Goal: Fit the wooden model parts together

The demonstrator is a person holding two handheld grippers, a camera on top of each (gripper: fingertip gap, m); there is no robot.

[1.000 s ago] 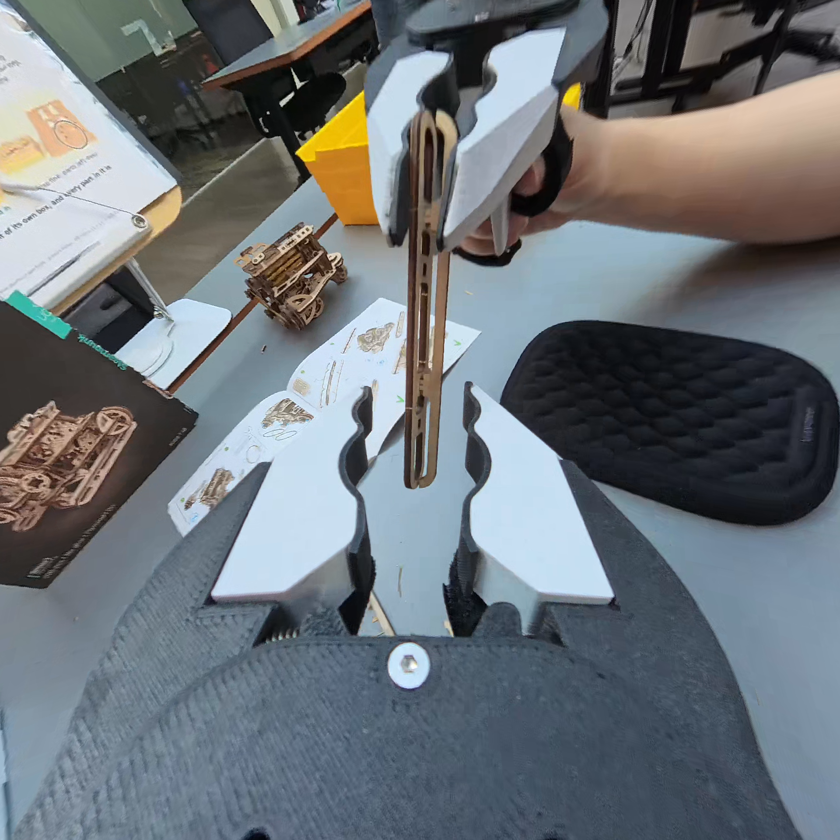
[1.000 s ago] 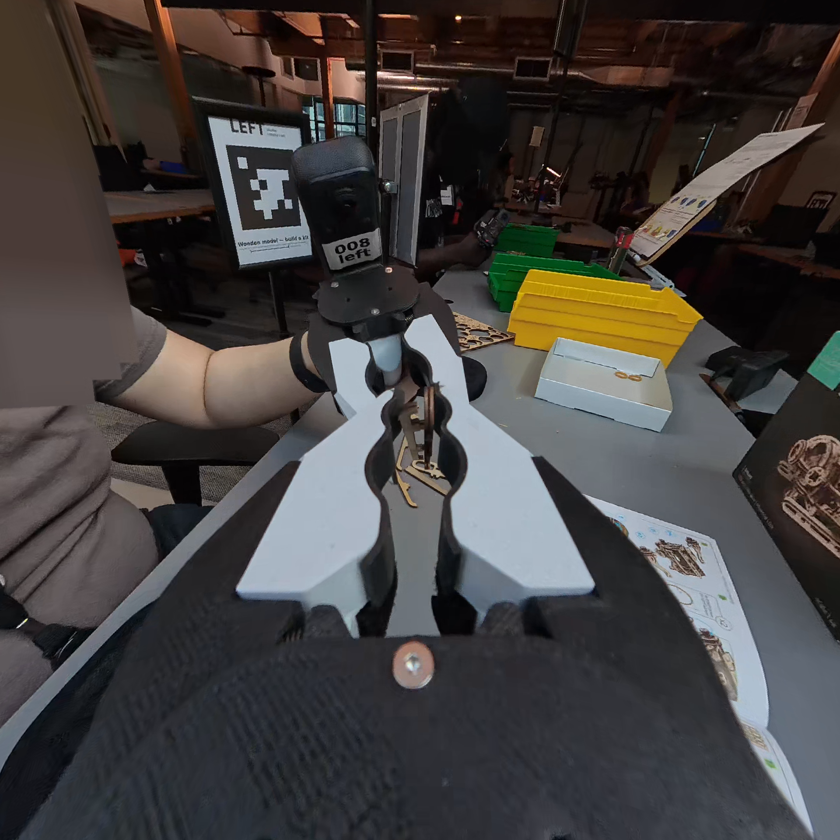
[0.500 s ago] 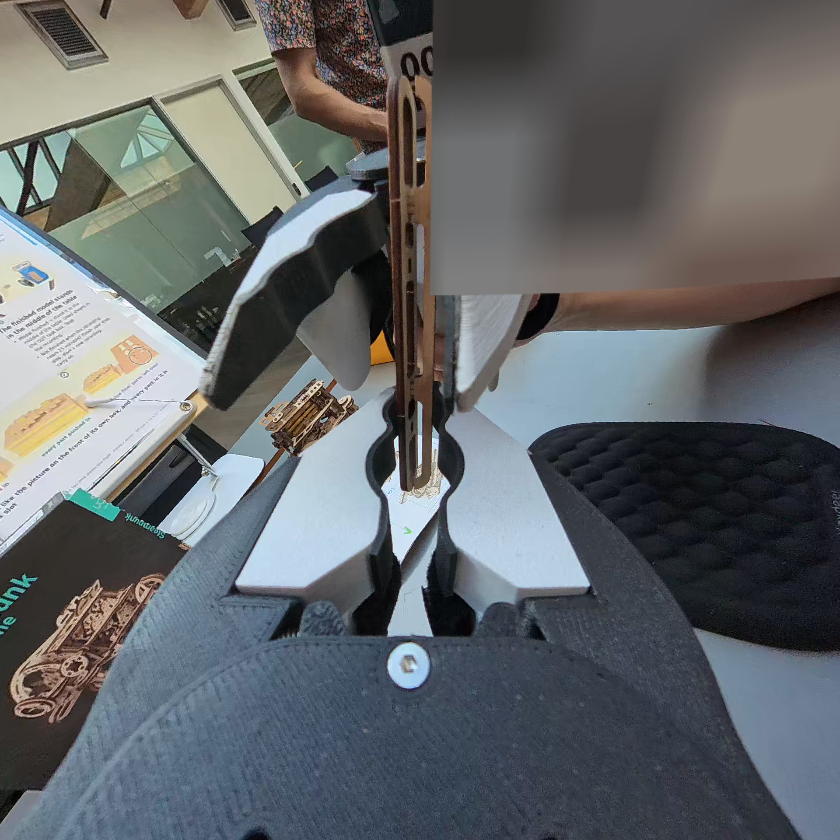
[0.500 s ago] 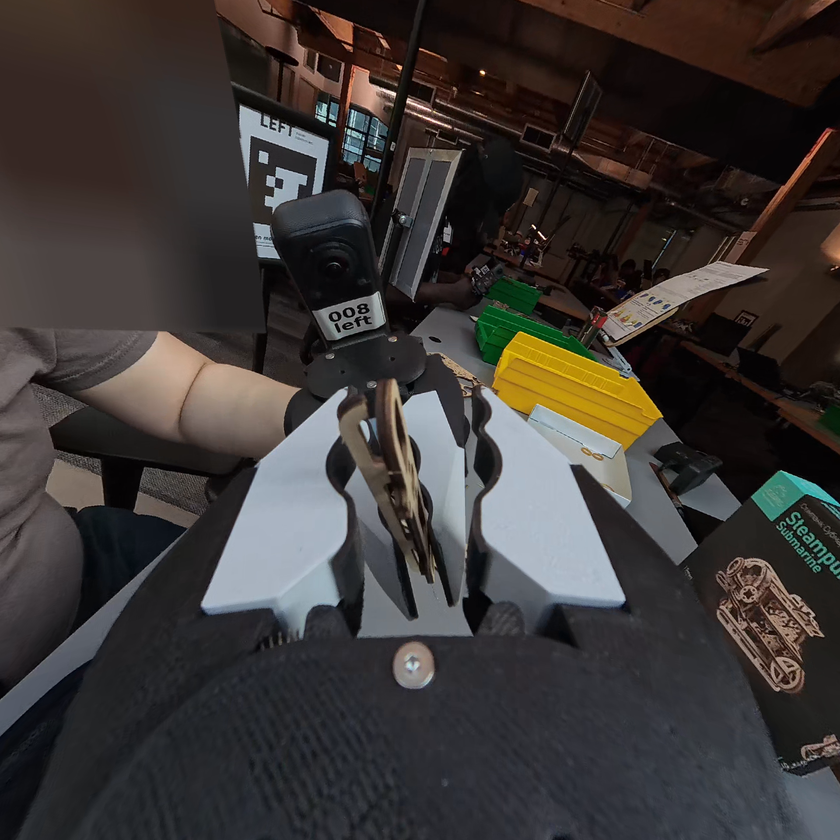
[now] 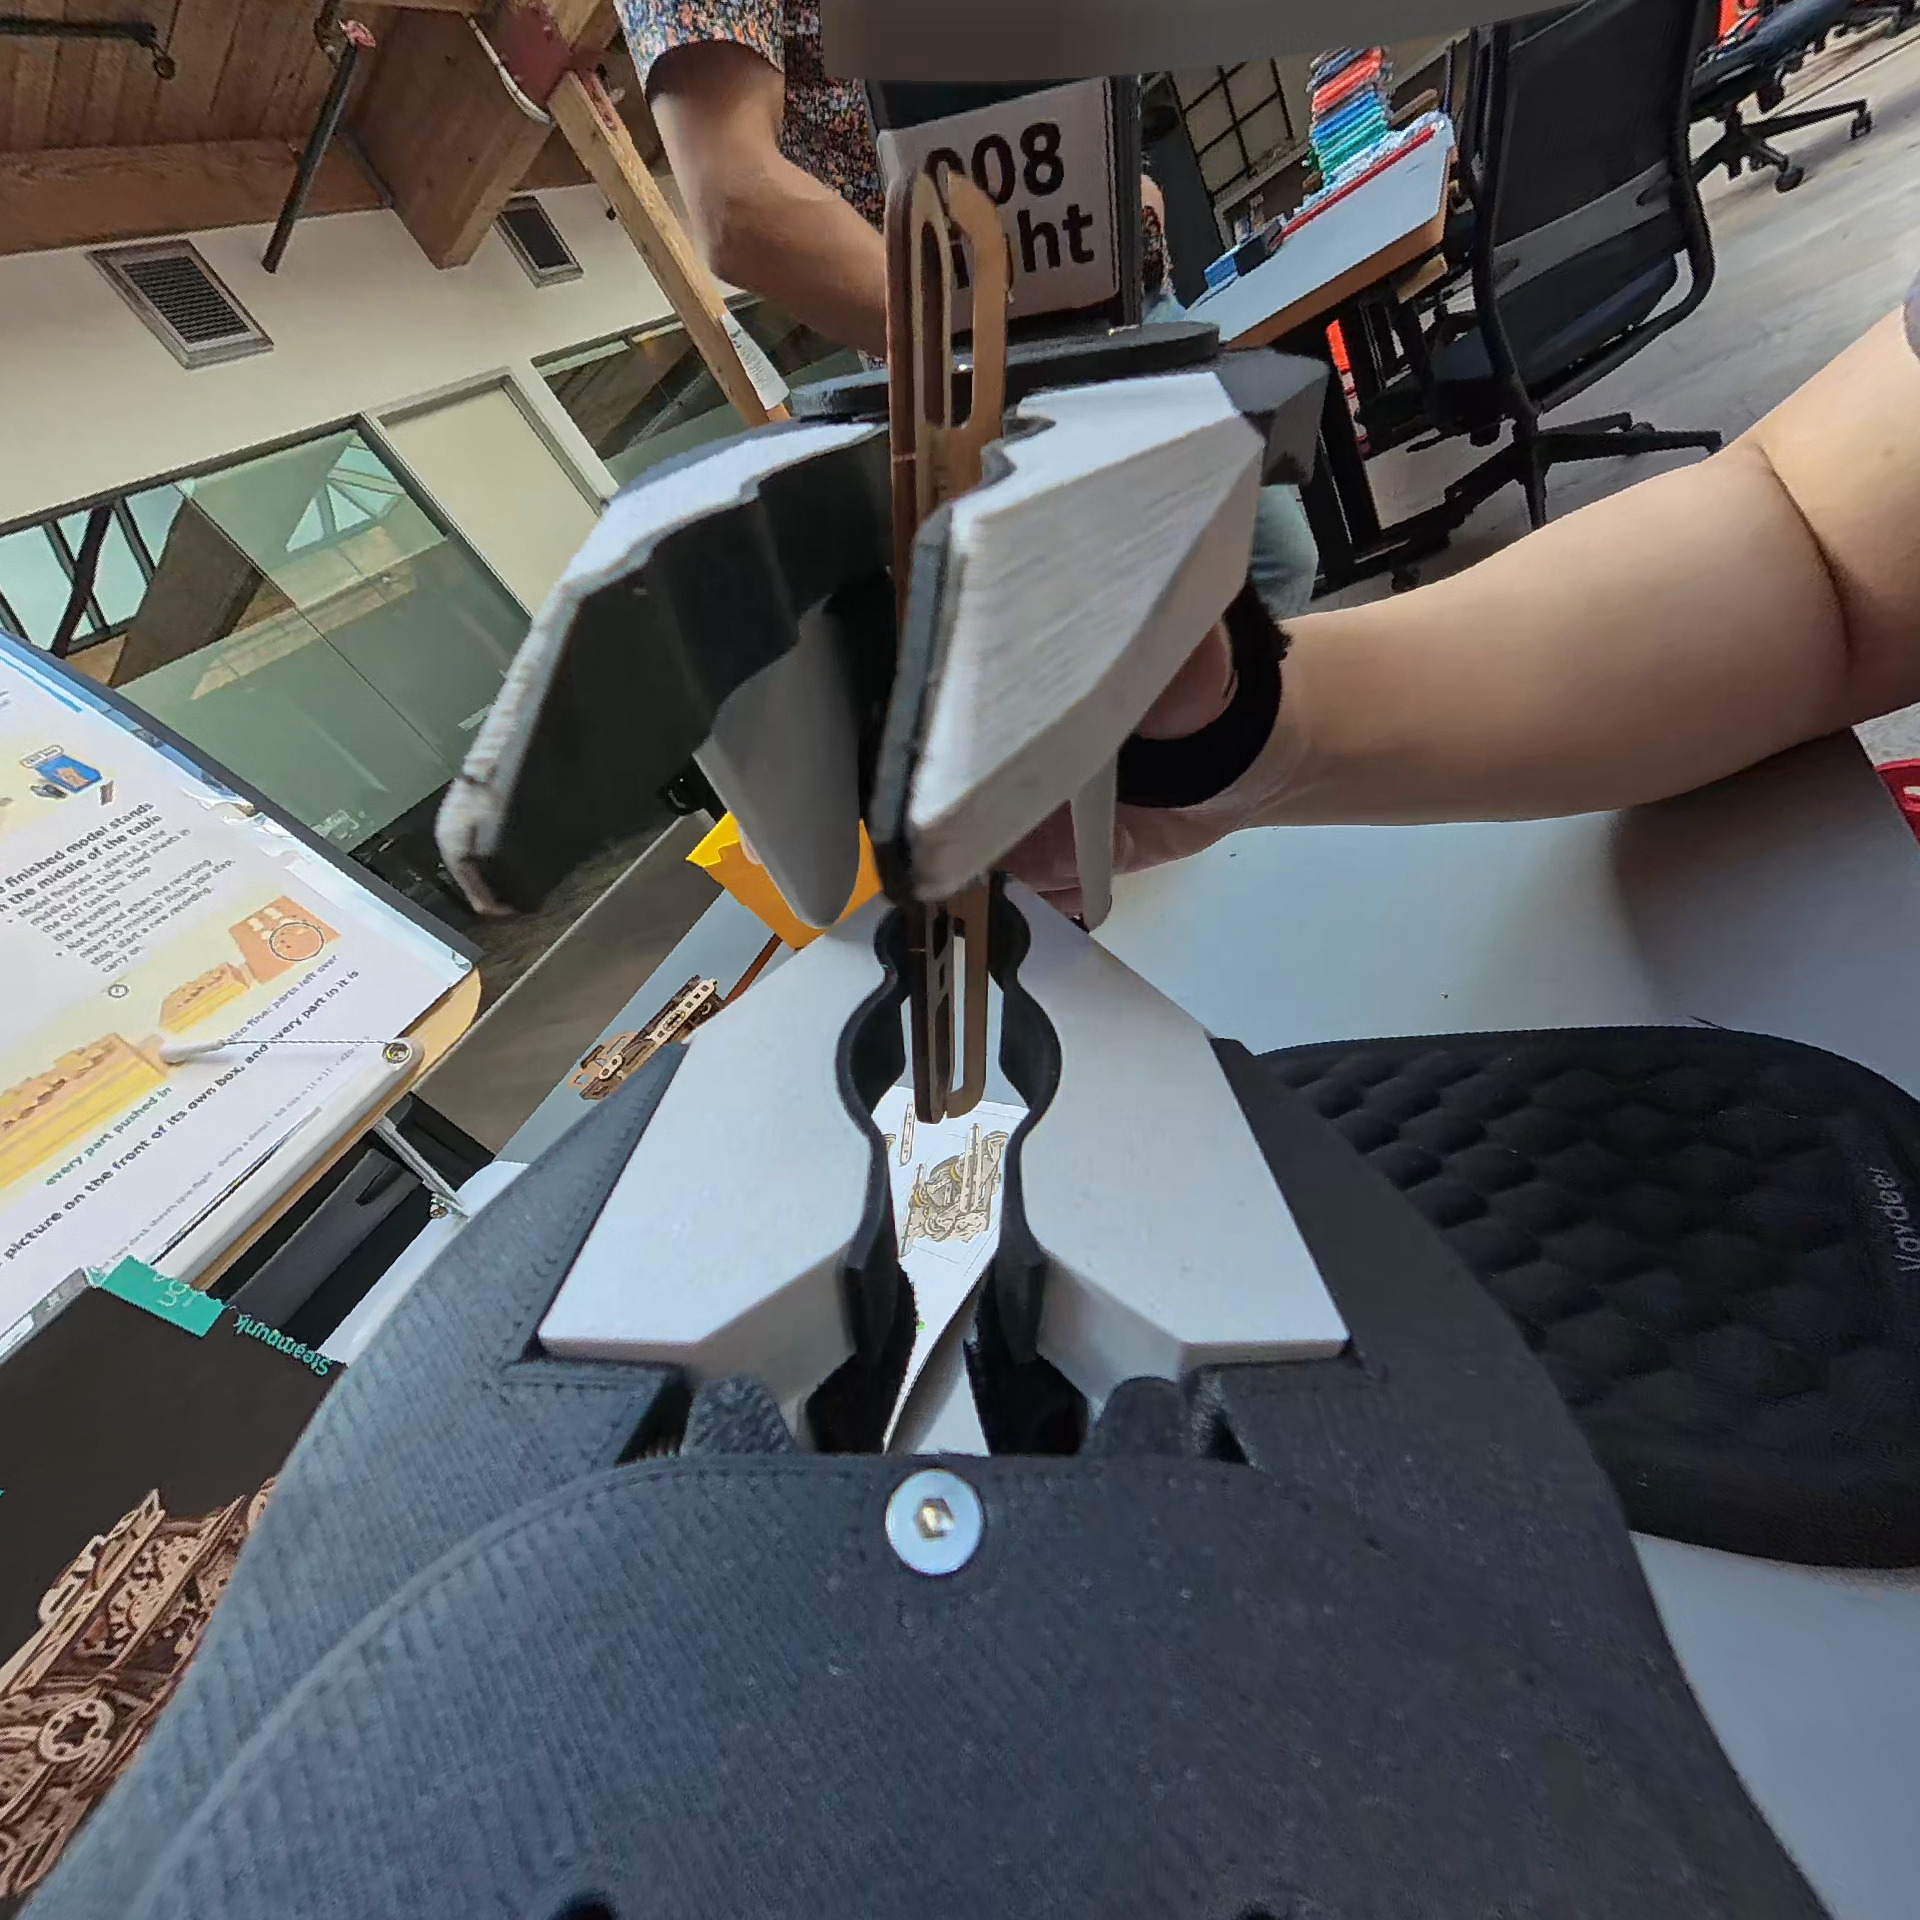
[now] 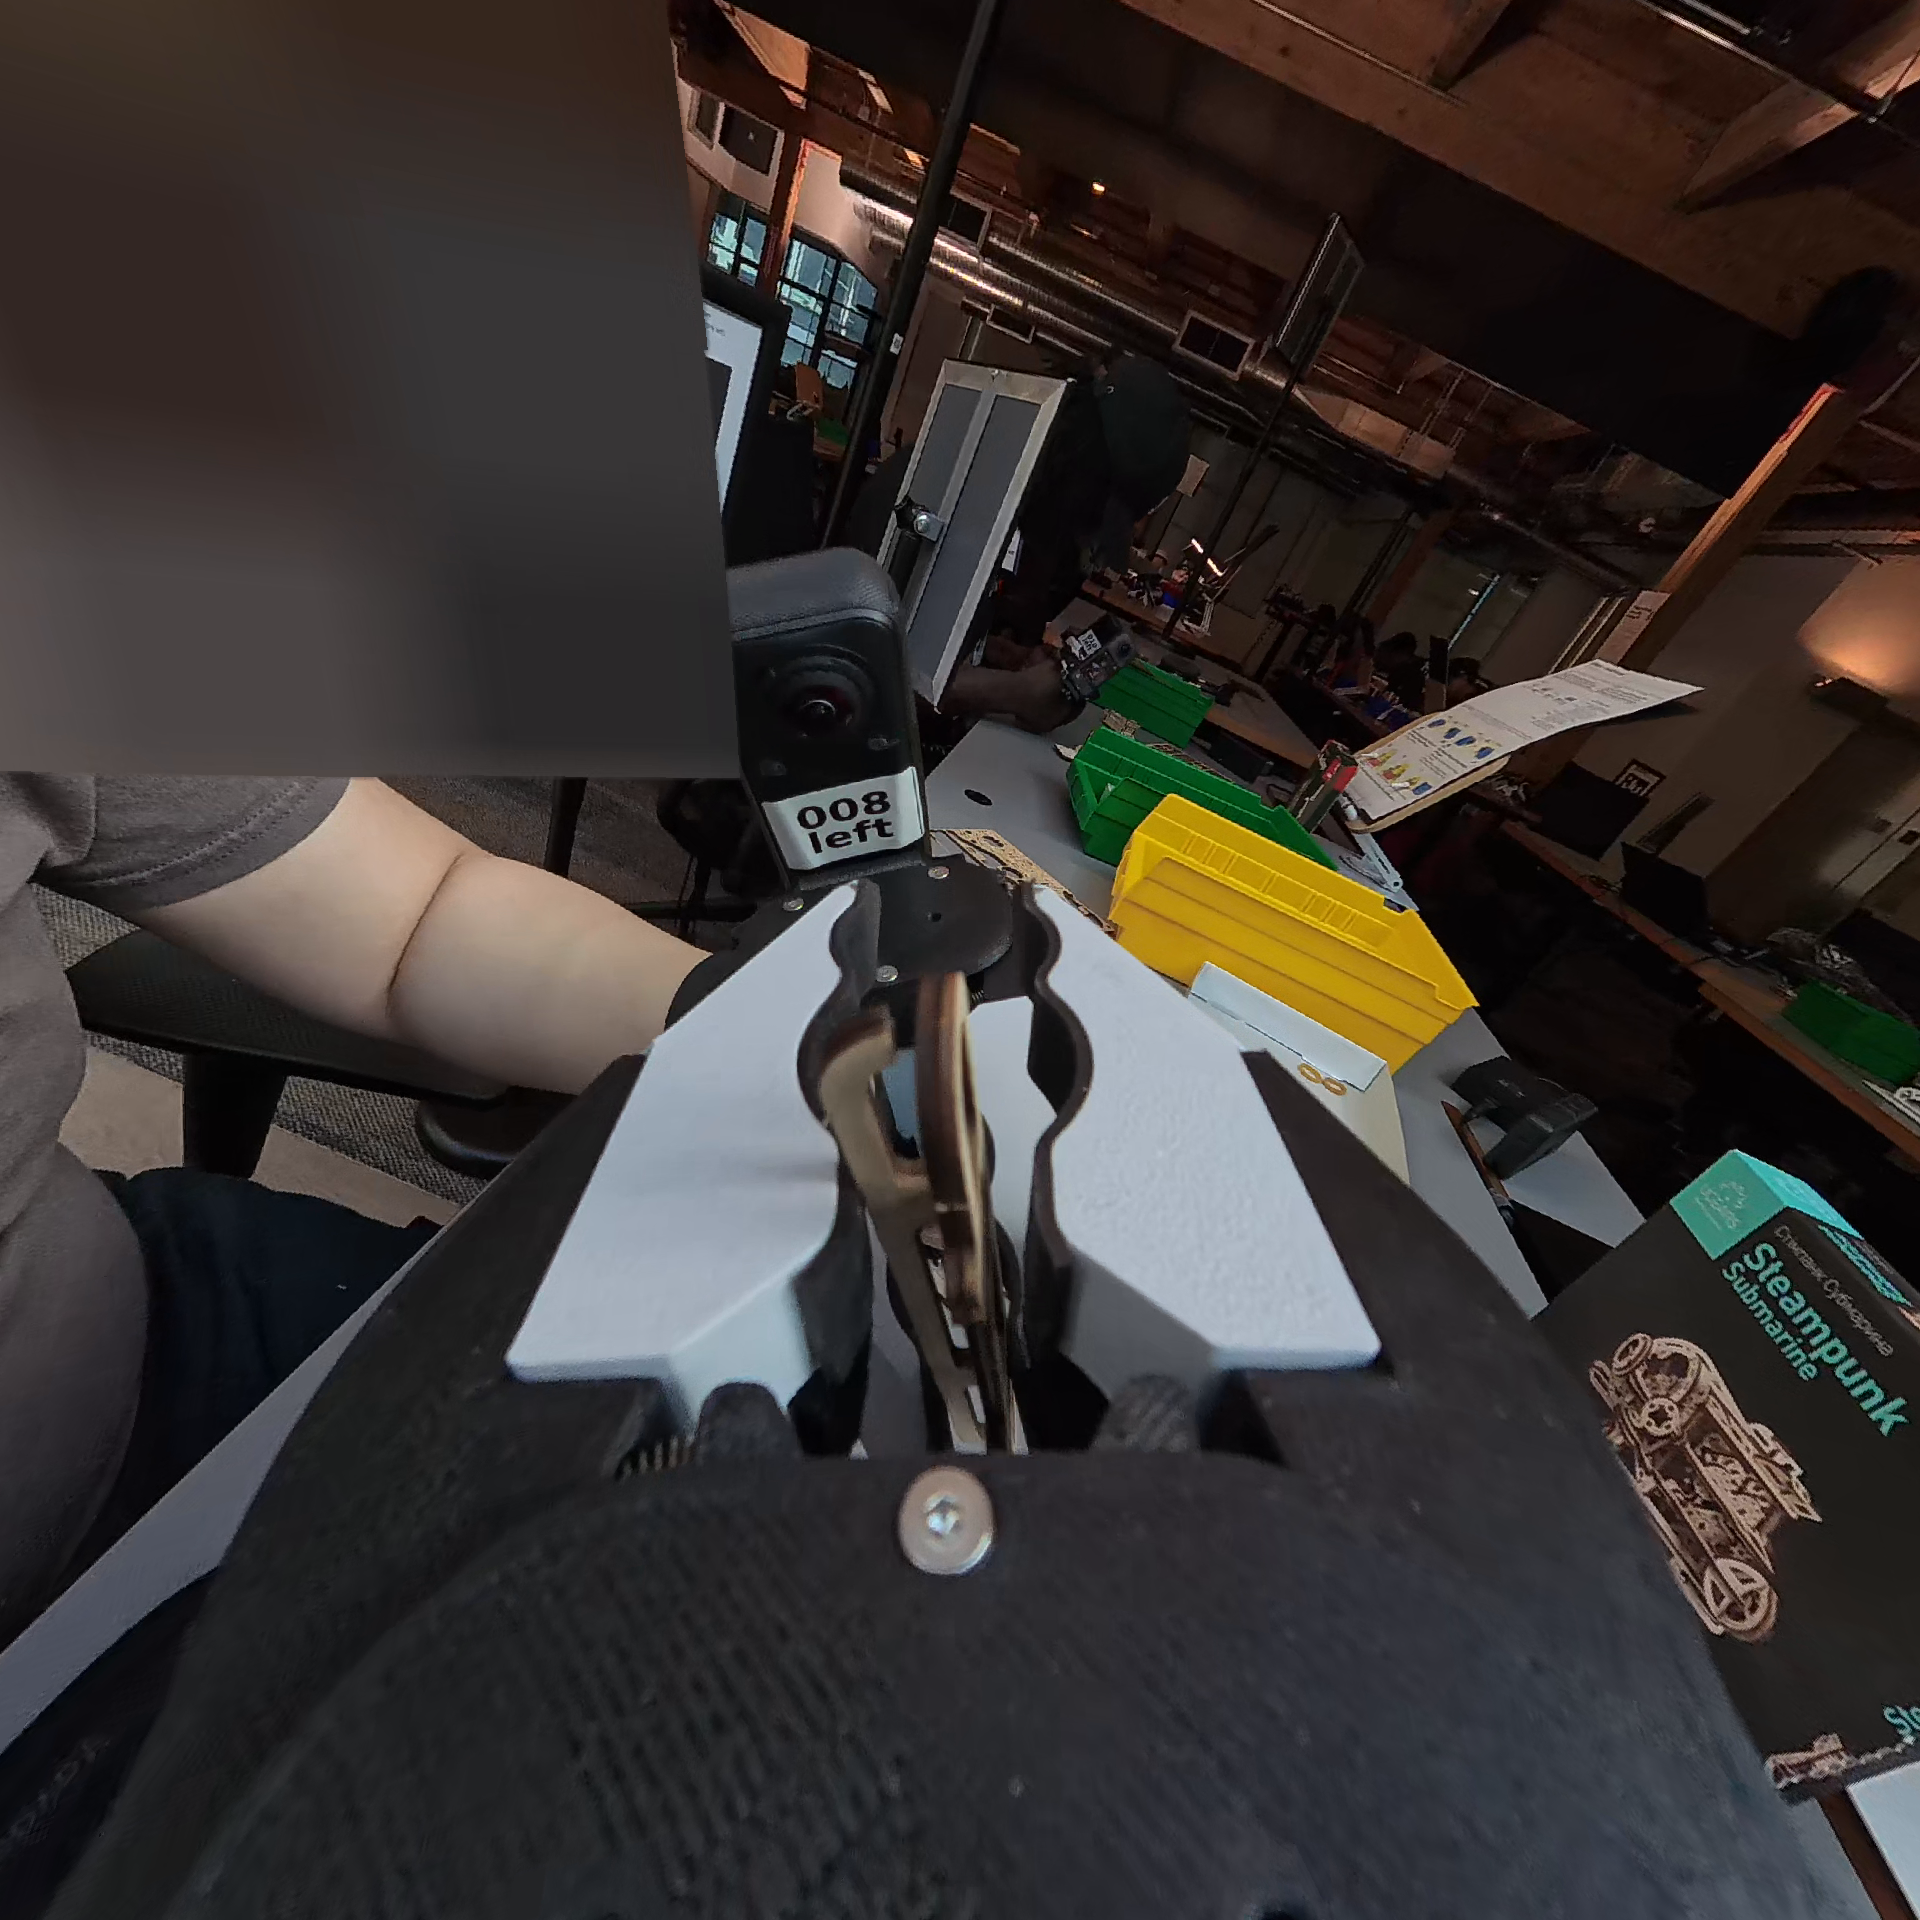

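Wooden slotted strip (image 5: 943,665) stands upright above the grey table (image 5: 1455,935): your left gripper (image 5: 948,940) pinches its lower end at the fingertips, while your right gripper (image 6: 940,935) sits spread around it, jaws apart. Beside you lie a black pad (image 5: 1621,1247) and yellow bin (image 6: 1278,925).

The right gripper (image 5: 883,894) hides the strip's (image 5: 940,1029) middle; the box (image 5: 125,1538) is cut off left of the strip.
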